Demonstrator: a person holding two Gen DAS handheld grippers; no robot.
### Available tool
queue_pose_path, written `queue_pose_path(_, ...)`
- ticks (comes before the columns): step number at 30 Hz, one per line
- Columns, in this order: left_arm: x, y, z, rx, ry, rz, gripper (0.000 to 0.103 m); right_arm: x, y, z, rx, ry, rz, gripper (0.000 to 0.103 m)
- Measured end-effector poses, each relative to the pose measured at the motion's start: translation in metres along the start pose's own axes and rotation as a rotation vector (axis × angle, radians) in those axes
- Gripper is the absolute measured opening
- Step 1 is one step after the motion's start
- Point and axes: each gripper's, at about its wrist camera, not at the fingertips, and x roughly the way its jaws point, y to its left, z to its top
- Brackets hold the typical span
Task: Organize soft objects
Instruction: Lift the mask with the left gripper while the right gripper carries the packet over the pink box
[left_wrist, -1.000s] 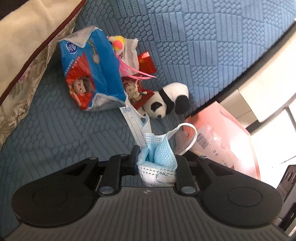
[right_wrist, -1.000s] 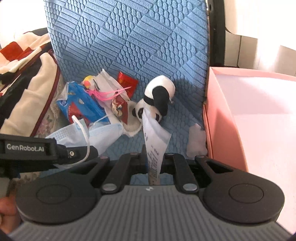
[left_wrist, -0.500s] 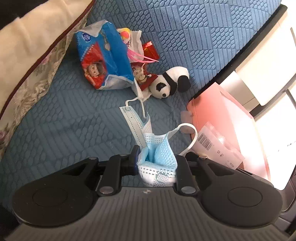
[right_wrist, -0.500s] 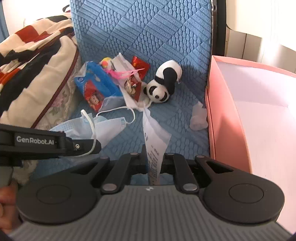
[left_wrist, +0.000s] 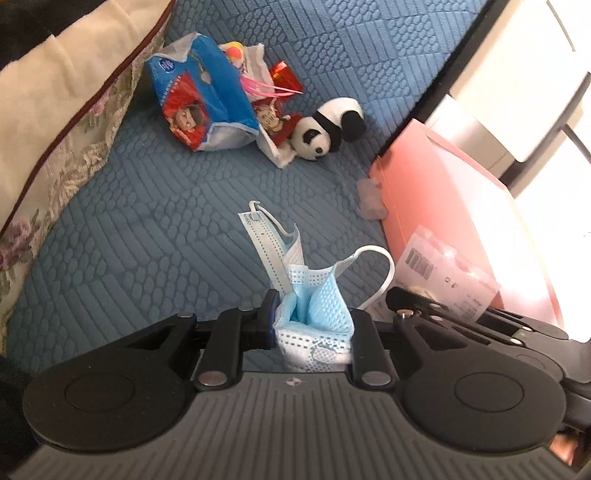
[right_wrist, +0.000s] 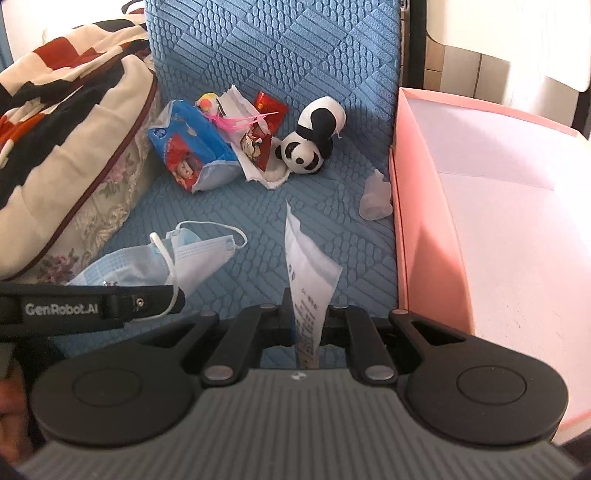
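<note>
Both grippers had drawn back from the toy pile toward the pink box (right_wrist: 424, 221). The left gripper (left_wrist: 312, 321) was clamped on a bunched blue face mask (left_wrist: 314, 306); the right gripper (right_wrist: 306, 321) pinched a flat white packet (right_wrist: 308, 273). Beyond, the plush panda (right_wrist: 314, 140) lay on the blue cushion (right_wrist: 295, 55) beside a tissue pack (right_wrist: 188, 147).

- The left gripper (left_wrist: 312, 325) is matt black, on a dark grey ribbed body with a small white mark at the middle of its front edge.
- Two round black housings with shallow circular recesses flank it.
- Angled black link arms run to the fingers, each pinned with a silver screw.
- The right gripper (right_wrist: 306, 325) has the same build.
- In the right wrist view, the side of the left gripper bears white lettering, "GenRobot.AI", beside a small screw.
</note>
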Motion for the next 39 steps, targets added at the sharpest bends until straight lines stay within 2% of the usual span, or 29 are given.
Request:
queue_pose_path(7,-0.018,-0.011,-0.019,0.046,0.02,-0.016,0.021,-0.021,0.002,-0.014,-0.006,0.005,-0.036,0.011)
queue_pose_path(12,-0.031,-0.019,-0.02,0.07,0.002,0.011,0.02,-0.035,0.005,-0.013,-0.012,0.002,-0.041,0.011)
queue_pose_path(15,-0.039,-0.021,-0.018,0.052,-0.003,0.004,0.02,-0.042,0.003,-0.012,-0.005,0.006,-0.035,0.011)
queue_pose_path(18,-0.044,-0.025,-0.013,0.049,-0.004,0.03,0.02,-0.052,-0.001,-0.007,-0.005,0.003,-0.033,0.011)
queue_pose_path(24,-0.06,-0.044,0.006,0.036,-0.034,0.023,0.02,-0.072,-0.013,0.009,0.007,-0.015,-0.03,0.011)
queue_pose_path(39,-0.095,-0.131,0.058,0.088,-0.122,0.005,0.02,-0.125,-0.07,0.077,0.016,-0.108,-0.031,0.011)
